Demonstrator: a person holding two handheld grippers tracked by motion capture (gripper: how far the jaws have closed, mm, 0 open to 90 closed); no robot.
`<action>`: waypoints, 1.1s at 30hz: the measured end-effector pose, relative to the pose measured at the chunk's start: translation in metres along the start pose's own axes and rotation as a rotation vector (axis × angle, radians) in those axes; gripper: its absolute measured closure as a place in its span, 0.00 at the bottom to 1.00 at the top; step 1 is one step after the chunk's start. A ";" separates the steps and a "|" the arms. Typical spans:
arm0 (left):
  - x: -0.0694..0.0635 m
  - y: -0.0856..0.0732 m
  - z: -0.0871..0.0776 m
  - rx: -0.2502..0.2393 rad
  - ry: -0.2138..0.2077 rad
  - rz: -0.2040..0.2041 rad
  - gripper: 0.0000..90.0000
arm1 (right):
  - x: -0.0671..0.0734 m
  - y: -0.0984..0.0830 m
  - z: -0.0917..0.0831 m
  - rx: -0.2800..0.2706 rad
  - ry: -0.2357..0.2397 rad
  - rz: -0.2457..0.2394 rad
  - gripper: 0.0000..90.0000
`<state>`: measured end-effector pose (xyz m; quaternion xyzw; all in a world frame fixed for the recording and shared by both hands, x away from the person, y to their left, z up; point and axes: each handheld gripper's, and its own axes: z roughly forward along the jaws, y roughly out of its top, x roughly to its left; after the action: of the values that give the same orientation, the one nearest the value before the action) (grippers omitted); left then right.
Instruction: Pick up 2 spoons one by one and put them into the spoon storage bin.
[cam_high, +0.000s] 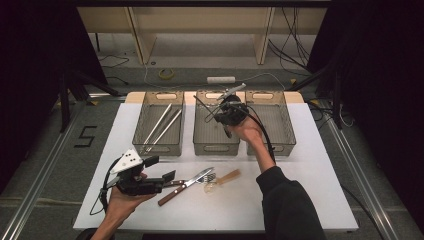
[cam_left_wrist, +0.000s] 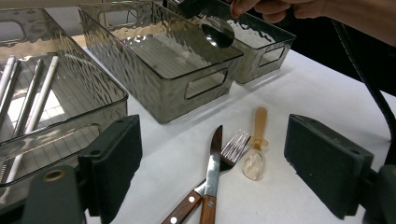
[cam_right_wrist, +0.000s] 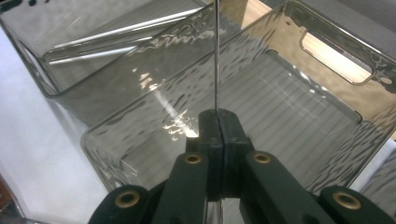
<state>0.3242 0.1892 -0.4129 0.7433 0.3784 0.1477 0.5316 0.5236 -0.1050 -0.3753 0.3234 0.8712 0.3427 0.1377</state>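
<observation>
While the right gripper (cam_high: 216, 113) holds a metal spoon (cam_left_wrist: 218, 31) over the middle bin (cam_high: 216, 148), the left gripper (cam_high: 162, 170) waits wide open near the cutlery on the table.

Its jaws are pressed together on the thin edge of the spoon handle, and the bowl hangs above the bin floor. Because the grip is so narrow, the spoon could turn or slip; released too high, it may bounce against the wall or land across the rim.
</observation>
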 end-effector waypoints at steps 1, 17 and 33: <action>0.000 0.000 0.000 0.000 -0.001 0.000 0.21 | 0.000 0.000 0.001 -0.001 -0.002 0.006 1.00; 0.000 0.000 -0.001 -0.001 -0.002 0.009 0.21 | -0.004 -0.005 0.020 0.016 -0.033 0.064 1.00; -0.002 0.000 0.000 0.007 -0.007 0.011 0.21 | -0.001 -0.015 0.037 0.062 -0.041 0.105 0.99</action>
<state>0.3233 0.1879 -0.4126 0.7478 0.3730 0.1468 0.5293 0.5344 -0.0953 -0.4118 0.3798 0.8601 0.3159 0.1272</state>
